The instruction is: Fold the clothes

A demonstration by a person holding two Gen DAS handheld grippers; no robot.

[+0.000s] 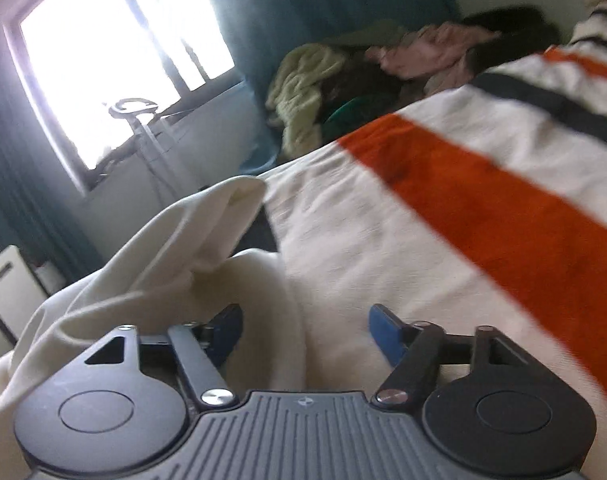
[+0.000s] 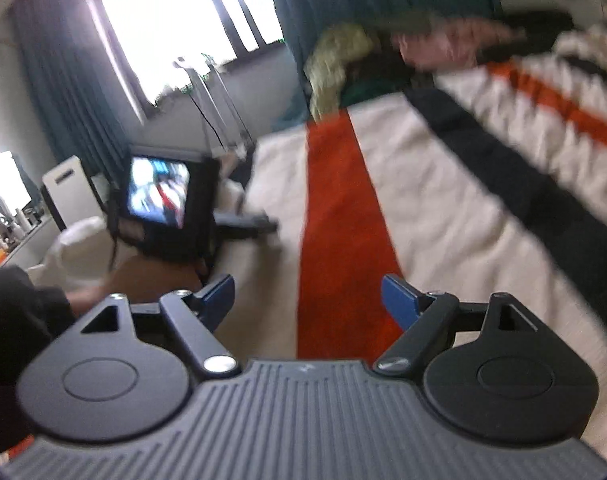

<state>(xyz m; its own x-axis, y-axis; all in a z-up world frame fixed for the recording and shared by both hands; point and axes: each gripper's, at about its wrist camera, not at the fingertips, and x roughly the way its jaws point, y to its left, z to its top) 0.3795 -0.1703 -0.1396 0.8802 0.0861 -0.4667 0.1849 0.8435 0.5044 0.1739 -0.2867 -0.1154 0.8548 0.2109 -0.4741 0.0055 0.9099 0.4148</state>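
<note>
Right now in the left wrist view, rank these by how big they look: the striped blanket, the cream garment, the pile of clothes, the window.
1. striped blanket
2. cream garment: sits close to the camera, so its true size is unsure
3. window
4. pile of clothes: far off, looks about as big as the window

Matt cream cloth garment (image 1: 175, 248) at 9 o'clock, rough woven striped cloth bedspread (image 1: 443, 200) at 3, matt black ribbed plastic left gripper (image 1: 305, 334) with shiny metal rivets.
</note>
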